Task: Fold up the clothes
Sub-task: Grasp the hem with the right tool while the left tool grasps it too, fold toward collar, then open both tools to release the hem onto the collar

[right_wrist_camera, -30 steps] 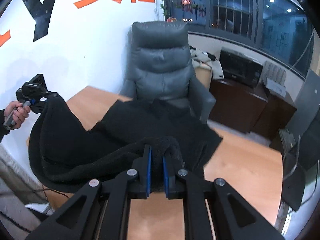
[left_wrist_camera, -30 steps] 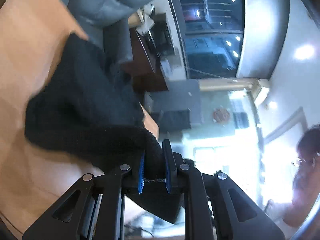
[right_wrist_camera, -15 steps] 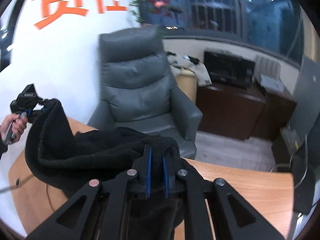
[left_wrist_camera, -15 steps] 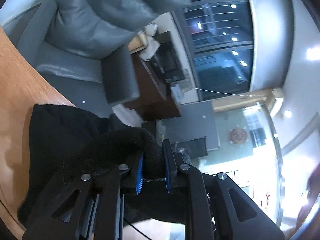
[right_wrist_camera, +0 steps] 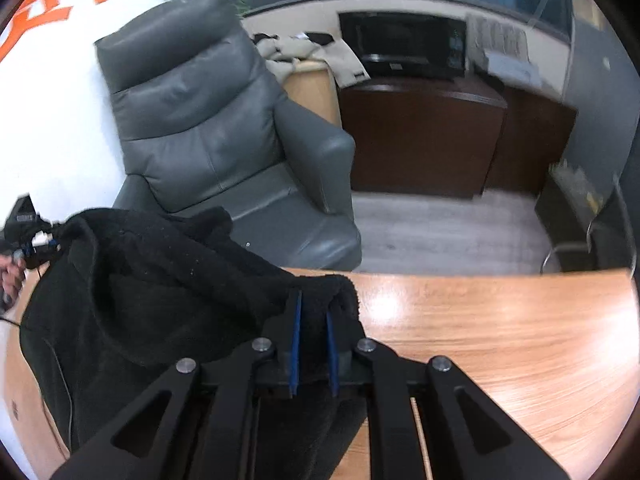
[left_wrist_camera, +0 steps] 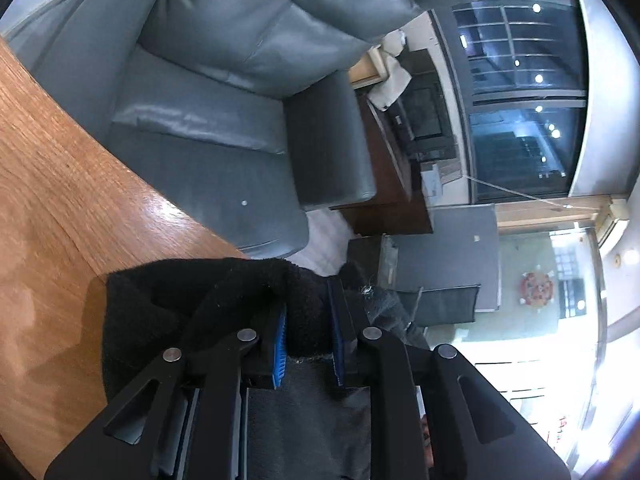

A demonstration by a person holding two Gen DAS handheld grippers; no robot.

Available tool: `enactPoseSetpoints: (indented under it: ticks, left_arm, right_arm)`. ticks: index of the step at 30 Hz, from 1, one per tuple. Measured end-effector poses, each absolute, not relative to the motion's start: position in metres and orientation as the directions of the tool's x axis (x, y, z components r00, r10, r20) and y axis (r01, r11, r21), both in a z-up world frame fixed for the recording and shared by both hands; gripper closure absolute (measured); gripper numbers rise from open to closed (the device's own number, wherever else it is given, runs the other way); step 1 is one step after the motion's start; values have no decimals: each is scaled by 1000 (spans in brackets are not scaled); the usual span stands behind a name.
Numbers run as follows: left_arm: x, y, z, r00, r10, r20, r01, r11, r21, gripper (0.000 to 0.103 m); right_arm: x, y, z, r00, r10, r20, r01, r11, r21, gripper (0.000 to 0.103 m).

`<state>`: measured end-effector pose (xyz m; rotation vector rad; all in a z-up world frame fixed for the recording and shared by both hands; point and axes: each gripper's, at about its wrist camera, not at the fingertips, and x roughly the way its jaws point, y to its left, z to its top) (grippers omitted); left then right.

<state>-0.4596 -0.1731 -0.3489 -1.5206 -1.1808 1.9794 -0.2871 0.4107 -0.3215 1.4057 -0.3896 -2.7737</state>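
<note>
A black fleece garment point(right_wrist_camera: 160, 280) hangs in the air between my two grippers, above the wooden table point(right_wrist_camera: 500, 340). My right gripper point(right_wrist_camera: 313, 312) is shut on one bunched corner of it. My left gripper point(left_wrist_camera: 308, 316) is shut on another corner of the black fleece garment point(left_wrist_camera: 180, 304), and it also shows at the far left of the right wrist view point(right_wrist_camera: 38, 236), held by a hand. The cloth sags in a deep loop between the two grips and drapes down over the near side of the table. Its lower part is hidden below both grippers.
A grey leather armchair point(right_wrist_camera: 208, 128) stands just past the table's far edge. Behind it are a dark wooden cabinet point(right_wrist_camera: 420, 136) with a black microwave point(right_wrist_camera: 404, 46) and a pale cloth pile point(right_wrist_camera: 304, 54). The wooden table point(left_wrist_camera: 52, 208) runs along the left of the left wrist view.
Both grippers have risen and pulled back with the garment. The cloth has lifted off the tabletop and now hangs between them, uncovering the table's far side.
</note>
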Motion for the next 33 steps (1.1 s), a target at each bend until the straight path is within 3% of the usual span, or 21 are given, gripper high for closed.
enactPoseSetpoints:
  ticks: [4, 5, 7, 8, 9, 10, 11, 13, 18, 21, 24, 28, 33]
  left_arm:
    - [-459, -162, -337, -333, 670, -664, 154, -655, -739, 82]
    - [-456, -157, -327, -331, 646, -688, 131, -690, -712, 76]
    - [-449, -146, -302, -348, 583, -734, 67, -766, -640, 53]
    - [-443, -140, -283, -396, 529, -751, 17, -813, -582, 17]
    - [-435, -136, -266, -455, 474, -754, -26, -854, -520, 1]
    - [-429, -132, -252, -504, 439, -743, -68, -879, -473, 0]
    - [-423, -130, -241, -541, 430, -723, -111, -889, -445, 0]
    - [-415, -124, -224, -594, 412, -691, -178, -905, -386, 0]
    - [-419, -95, -271, -455, 433, -778, -272, -899, -342, 0]
    - [-406, -78, -319, -368, 364, -856, -308, -916, -257, 1]
    - [-380, -77, -334, -402, 313, -860, -331, -926, -182, 2]
    - [-329, -88, -333, -398, 308, -864, -352, -921, -166, 1]
    - [-255, -99, -329, -339, 296, -893, -343, -923, -175, 0]
  right_arm:
    - [-289, 409, -323, -590, -131, -797, -82, -972, 220, 82]
    - [-287, 408, -318, -598, -133, -791, -68, -974, 215, 79]
    - [-280, 406, -303, -626, -138, -768, -35, -978, 205, 75]
    - [-276, 405, -295, -639, -142, -756, -18, -980, 199, 61]
    - [-272, 405, -287, -658, -130, -742, -13, -983, 184, 44]
    - [-267, 407, -281, -684, -105, -722, -27, -985, 169, 7]
    - [-262, 412, -274, -709, -98, -698, -41, -983, 180, 0]
    - [-253, 421, -263, -750, -88, -655, -65, -977, 205, 0]
    - [-243, 379, -259, -759, -118, -641, 54, -991, 119, 0]
    - [-240, 330, -295, -661, -106, -743, 147, -989, 10, 3]
    - [-228, 320, -343, -540, -106, -835, 114, -992, 52, 10]
    - [-183, 315, -350, -557, -106, -824, 82, -994, 73, 10]
    - [-128, 303, -346, -448, -159, -880, 110, -986, 122, 9]
